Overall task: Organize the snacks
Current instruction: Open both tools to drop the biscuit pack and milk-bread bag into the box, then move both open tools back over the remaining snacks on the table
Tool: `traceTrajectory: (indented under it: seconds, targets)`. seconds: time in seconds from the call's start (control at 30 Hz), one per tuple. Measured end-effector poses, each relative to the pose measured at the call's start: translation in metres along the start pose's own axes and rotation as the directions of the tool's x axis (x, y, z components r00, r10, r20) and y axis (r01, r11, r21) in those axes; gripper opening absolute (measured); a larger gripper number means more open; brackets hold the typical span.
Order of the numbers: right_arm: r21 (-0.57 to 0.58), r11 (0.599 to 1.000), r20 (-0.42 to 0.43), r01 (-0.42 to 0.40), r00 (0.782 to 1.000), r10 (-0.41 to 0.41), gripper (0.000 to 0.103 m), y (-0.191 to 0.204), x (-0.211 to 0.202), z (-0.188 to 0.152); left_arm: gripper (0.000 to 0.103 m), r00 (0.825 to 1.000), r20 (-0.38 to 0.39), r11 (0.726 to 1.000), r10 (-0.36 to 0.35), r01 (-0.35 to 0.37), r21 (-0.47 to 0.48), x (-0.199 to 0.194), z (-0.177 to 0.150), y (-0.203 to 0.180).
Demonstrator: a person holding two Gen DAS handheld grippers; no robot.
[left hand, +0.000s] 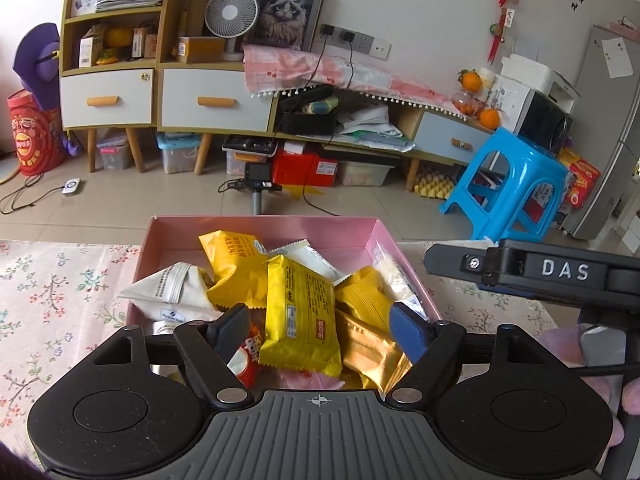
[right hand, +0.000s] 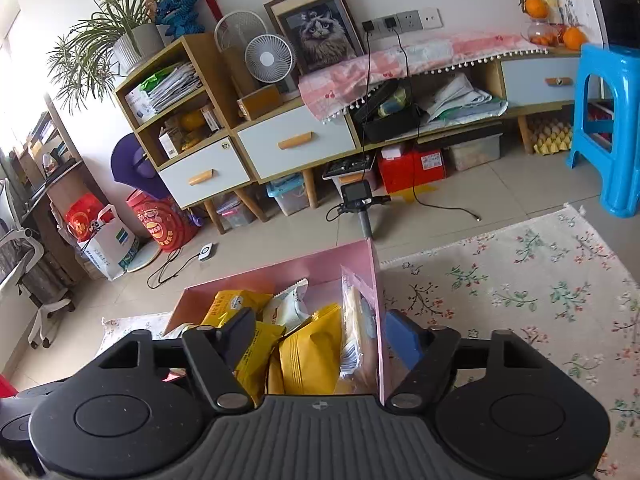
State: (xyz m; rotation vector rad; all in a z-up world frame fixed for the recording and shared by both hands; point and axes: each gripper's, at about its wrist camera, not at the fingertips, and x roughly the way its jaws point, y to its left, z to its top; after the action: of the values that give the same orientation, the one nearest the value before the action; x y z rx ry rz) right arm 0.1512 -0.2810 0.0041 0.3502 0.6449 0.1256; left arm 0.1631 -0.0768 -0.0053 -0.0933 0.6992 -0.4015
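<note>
- Inside the pink box (left hand: 360, 226), snack packets (left hand: 300, 312) are already piled; no loose ones show on the floral tabletop (left hand: 60, 300).
- Left tongs (left hand: 320, 326) and right tongs (right hand: 320, 334) are both spread, pinching nothing.

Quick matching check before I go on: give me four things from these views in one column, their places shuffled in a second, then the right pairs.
1. pink box
2. blue stool
3. small white fan
4. yellow snack packet

A. on the wooden cabinet
B. on the tiled floor
C. inside the box
D. on the floral cloth

Pairs: 1-D, 2-B, 3-A, 4-C
</note>
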Motion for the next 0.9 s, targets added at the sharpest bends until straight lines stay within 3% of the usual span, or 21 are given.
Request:
traceTrajectory:
  seconds: [0.4,0.9]
  targets:
    - [-0.019,1.000,0.020,0.023,1.000,-0.023,0.083,0.013,-0.046,-0.010,0.088,1.000,-0.004,1.000,0.015,-0.015,0.026,-0.054,-0.020,0.010]
    - [-0.104,0.994,-0.015,0.044,0.999,-0.045,0.088,0.039,-0.086,-0.047,0.092,0.998,-0.051,0.997,0.047,-0.044,0.062,-0.101,-0.059,0.026]
